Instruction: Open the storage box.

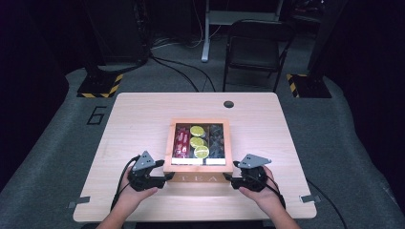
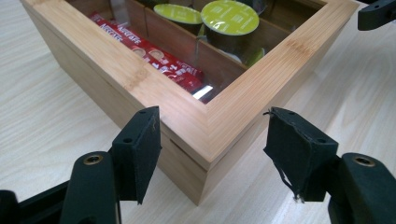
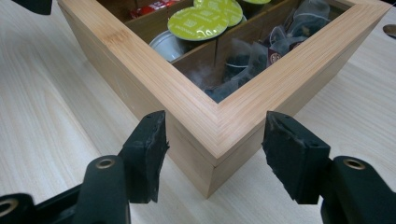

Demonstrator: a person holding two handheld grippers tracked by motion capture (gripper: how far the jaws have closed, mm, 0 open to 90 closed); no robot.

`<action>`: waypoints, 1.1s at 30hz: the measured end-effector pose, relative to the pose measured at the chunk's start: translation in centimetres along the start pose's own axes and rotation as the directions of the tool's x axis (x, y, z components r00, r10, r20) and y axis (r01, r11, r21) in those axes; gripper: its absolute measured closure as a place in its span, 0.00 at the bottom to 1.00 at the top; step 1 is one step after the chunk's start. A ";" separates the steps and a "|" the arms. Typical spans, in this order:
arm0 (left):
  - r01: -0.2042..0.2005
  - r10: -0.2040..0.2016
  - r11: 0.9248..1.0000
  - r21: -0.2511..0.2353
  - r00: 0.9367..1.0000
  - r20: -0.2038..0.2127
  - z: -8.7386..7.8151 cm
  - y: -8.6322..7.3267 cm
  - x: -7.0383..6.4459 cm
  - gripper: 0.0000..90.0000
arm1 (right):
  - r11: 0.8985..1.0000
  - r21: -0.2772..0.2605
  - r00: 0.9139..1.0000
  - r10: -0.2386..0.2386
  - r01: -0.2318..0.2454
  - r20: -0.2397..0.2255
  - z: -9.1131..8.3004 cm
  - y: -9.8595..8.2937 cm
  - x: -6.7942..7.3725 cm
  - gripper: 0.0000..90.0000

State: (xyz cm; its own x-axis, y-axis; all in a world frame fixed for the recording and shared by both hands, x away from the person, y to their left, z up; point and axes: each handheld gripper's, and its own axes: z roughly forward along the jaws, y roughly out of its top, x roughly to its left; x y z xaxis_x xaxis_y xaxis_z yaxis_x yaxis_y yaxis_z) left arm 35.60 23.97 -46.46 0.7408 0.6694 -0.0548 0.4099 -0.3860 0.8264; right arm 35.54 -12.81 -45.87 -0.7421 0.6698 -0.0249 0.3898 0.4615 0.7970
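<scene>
a: where does the square bamboo box with a glass-paned lid [image 1: 198,165] sit?
b: at the centre of the high view, on the pale wood-grain surface [image 1: 143,114], its near edge toward the bottom of the frame.

a: and the left tongs [image 1: 168,176]?
b: lower left of the box in the high view, at its near left corner. in the left gripper view the left tongs stand open, the two black jaws to either side of that corner, not touching the wood.

a: the right tongs [image 1: 227,178]?
b: lower right of the box, at its near right corner. in the right gripper view they are open too, the corner of the box between the jaws, with a gap on each side.

a: what lies under the glass?
b: red nescafé stick sachets [image 2: 156,58] in the left compartment, green-topped coffee capsules [image 3: 198,22] in the middle one, and dark tea bags in clear wrappers [image 3: 261,49] in the right one.
</scene>
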 end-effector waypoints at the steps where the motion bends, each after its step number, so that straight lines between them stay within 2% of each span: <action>1: -0.003 0.003 1.000 0.008 1.000 -0.007 0.1 -0.2 0.1 0.40 | 1.000 0.002 1.000 0.002 -0.002 0.001 0.1 0.0 0.0 0.45; 6: -0.007 0.007 1.000 0.022 1.000 -0.011 0.2 -0.3 0.1 0.41 | 1.000 0.003 1.000 0.000 0.000 0.006 0.2 -0.1 -0.1 0.47; 10: -0.009 0.010 0.999 0.045 1.000 -0.025 0.6 -0.6 0.1 0.42 | 1.000 -0.001 1.000 0.030 -0.030 -0.008 0.3 -0.3 -0.3 0.47; 15: -0.019 0.020 0.999 0.050 0.999 -0.029 0.7 -0.6 0.1 0.43 | 1.000 -0.007 1.000 0.025 -0.025 -0.007 0.3 -0.3 -0.4 0.47; 29: -0.027 0.029 0.998 0.047 0.999 -0.041 0.9 -0.8 -0.1 0.44 | 0.999 0.044 1.000 0.018 -0.018 -0.012 1.0 -0.8 -0.4 0.48; 33: -0.027 0.029 0.998 0.050 0.999 -0.042 0.9 -0.8 -0.2 0.44 | 0.999 0.043 1.000 0.011 -0.010 -0.006 1.2 -0.9 -0.3 0.47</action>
State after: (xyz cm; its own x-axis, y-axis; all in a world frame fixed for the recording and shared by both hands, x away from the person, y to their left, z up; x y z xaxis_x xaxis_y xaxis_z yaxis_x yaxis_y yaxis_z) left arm 35.64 23.61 -47.63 0.7296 0.6839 -0.0074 0.4160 -0.4352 0.7985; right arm 36.09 -12.75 -47.30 -0.7411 0.6712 -0.0128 0.4208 0.4792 0.7702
